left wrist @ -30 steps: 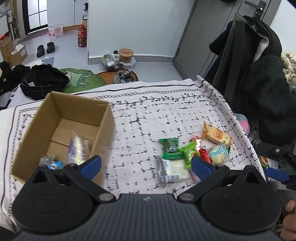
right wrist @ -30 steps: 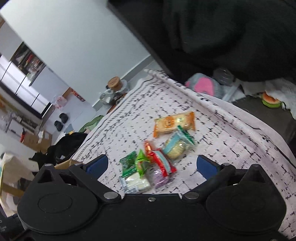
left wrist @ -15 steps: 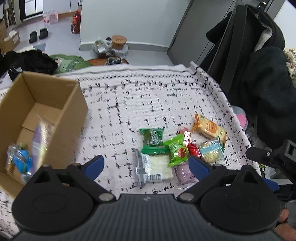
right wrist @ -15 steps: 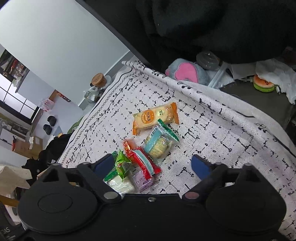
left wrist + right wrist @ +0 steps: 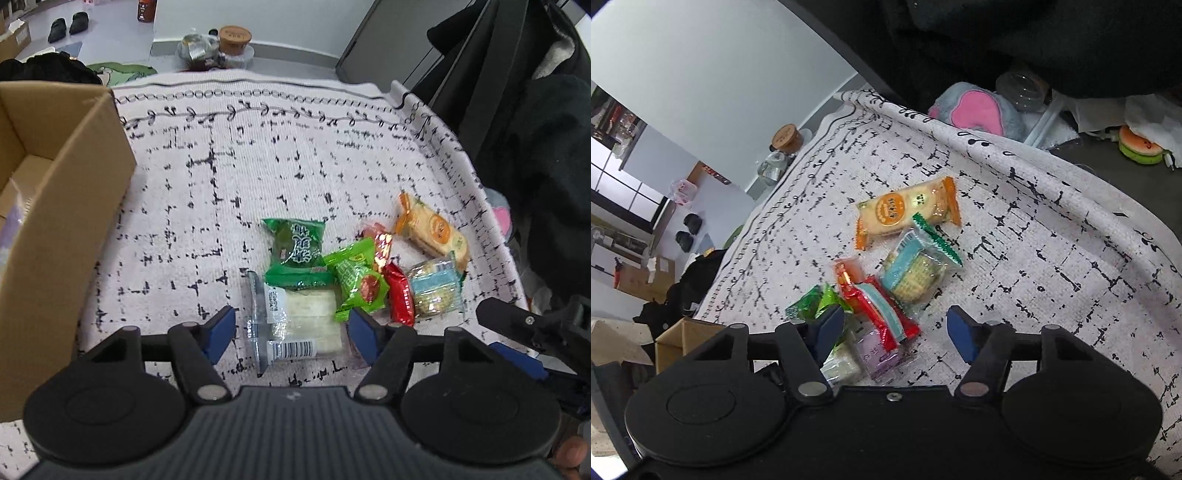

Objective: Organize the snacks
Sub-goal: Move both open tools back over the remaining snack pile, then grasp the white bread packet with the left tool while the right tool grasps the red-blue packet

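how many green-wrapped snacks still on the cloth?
2: dark green packet at the pile's left, bright green packet beside it, overlapping the red one. Others may be hidden underneath.

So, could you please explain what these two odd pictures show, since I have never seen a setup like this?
No robot here: a person holds a two-finger gripper in each hand, and each carries a fisheye camera looking along its blue fingers. One picture comes from the left gripper, the other from the right gripper. Both look down at a patterned cloth with a pile of wrapped snacks and a cardboard box to the left. The left gripper's jaws are closing around a clear pack with a white snack; the right's are closing over a red pack. Neither visibly grips anything yet.
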`<state>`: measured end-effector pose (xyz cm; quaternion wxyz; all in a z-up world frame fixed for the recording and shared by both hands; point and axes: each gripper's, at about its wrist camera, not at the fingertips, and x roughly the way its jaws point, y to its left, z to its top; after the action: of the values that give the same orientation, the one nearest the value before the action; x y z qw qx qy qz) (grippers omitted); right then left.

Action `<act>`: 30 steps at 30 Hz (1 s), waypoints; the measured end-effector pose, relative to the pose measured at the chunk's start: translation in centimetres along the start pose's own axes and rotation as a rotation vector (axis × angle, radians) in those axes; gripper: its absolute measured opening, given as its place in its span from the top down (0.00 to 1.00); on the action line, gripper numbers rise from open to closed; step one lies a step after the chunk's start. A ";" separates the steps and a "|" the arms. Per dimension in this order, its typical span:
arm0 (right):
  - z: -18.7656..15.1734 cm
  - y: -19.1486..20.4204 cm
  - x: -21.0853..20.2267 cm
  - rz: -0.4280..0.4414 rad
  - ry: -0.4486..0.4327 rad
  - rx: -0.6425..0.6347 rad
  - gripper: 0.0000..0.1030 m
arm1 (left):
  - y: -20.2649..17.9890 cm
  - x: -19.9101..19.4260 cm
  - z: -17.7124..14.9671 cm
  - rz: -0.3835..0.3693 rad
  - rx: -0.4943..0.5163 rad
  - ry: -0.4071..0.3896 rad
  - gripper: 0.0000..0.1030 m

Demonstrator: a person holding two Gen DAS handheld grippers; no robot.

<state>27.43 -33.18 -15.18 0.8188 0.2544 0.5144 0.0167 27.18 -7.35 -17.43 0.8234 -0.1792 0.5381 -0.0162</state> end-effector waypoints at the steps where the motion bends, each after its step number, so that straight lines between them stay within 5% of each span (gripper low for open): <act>1: 0.0 0.0 0.2 -0.007 0.002 0.000 0.40 | 0.0 0.4 0.0 0.002 0.000 0.009 0.35; 17: 0.4 0.4 4.0 -0.047 0.068 -0.012 0.43 | -2.9 4.6 -0.8 0.097 0.152 0.043 0.30; 30: -0.2 2.2 6.5 -0.055 0.091 -0.060 0.53 | -1.1 2.9 -0.4 0.047 0.093 0.030 0.49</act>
<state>30.87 -29.31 -19.71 0.8021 0.2142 0.5571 0.0211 28.22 -9.11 -19.81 0.8228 -0.1276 0.5533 -0.0247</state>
